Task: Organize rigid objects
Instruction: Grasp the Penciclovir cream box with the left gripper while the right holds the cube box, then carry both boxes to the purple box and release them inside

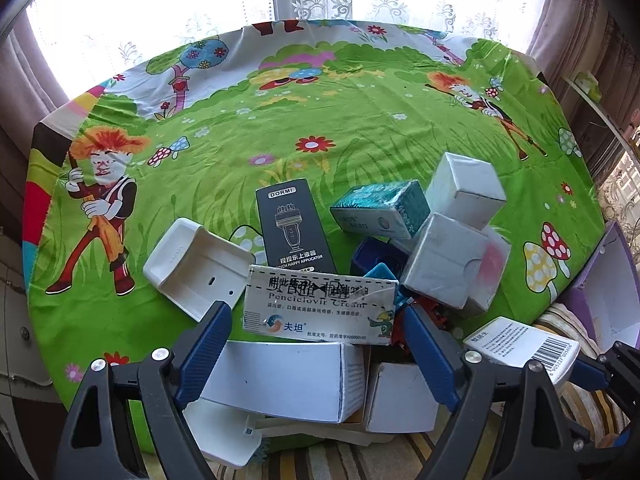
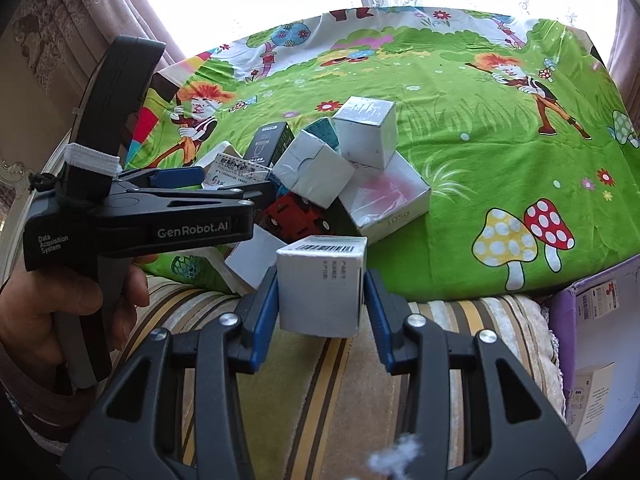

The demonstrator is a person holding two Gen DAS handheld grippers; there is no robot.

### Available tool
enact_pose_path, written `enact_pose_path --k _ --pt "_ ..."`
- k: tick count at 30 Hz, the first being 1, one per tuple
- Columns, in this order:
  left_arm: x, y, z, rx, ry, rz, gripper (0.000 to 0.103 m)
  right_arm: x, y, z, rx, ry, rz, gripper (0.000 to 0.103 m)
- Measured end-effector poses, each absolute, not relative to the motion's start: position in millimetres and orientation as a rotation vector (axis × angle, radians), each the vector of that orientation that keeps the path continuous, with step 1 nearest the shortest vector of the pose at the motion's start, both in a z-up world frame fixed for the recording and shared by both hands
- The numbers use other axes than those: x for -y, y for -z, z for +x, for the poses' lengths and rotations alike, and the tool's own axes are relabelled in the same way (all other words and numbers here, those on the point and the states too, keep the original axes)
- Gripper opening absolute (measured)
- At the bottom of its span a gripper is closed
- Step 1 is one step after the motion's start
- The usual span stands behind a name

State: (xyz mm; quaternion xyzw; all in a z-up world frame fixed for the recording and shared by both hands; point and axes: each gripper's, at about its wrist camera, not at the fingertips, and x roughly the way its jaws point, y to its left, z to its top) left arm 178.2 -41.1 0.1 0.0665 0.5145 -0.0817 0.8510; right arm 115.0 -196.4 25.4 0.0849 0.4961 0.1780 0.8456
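Boxes lie heaped at the near edge of a table under a bright green cartoon cloth (image 1: pixel 320 128). From the left wrist view, a long white carton (image 1: pixel 320 308) reading "Penciclovir Cream" lies across the heap, between the left gripper (image 1: pixel 316 332) fingers, which stand wide and do not press on it. Behind it a black box (image 1: pixel 294 226) says "DORMI" and "HAPPY APPLICATOR". A white plastic tray (image 1: pixel 196 266) sits to its left, a teal box (image 1: pixel 380 208) and plain white cubes (image 1: pixel 464 192) to its right, all crowded and overlapping. A barcoded box (image 1: pixel 524 346) shows at lower right.

From the right wrist view, the right gripper (image 2: pixel 320 292) fingers are clamped on that white barcoded box (image 2: pixel 322 288), held off the table above a striped cushion (image 2: pixel 320 380). The other tool's black body (image 2: pixel 140 216), printed "GenRobot.AI" and "Data Acquisition System", crosses the left side in a hand (image 2: pixel 60 308). A flat white box (image 2: pixel 390 196) in the heap reads "105g". A purple-edged bin (image 2: pixel 592 344) at right holds more cartons.
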Motion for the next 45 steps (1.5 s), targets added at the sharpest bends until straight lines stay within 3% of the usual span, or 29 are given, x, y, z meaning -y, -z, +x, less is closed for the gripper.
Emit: enact_pose_path --k 5,9,30,45 --pt "42.1 3.4 181.1 -1.082 0.165 0.166 0.087 201.1 -28.0 112.9 -1.032 -0.375 0.189 0.046" --pt "43.2 4.2 181.8 -1.076 0.166 0.171 0.076 204.8 -29.3 112.3 -1.026 -0.367 0.197 0.046" --pt "24.7 -42.5 145.9 -0.885 0.097 0.018 0.076 236.1 -48.5 90.4 -0.981 -0.345 0.225 0.046" --pt "109.9 -59.7 75.5 -0.886 0.369 -0.062 0.076 323.1 -53.7 48.8 -0.958 -0.227 0.301 0.046"
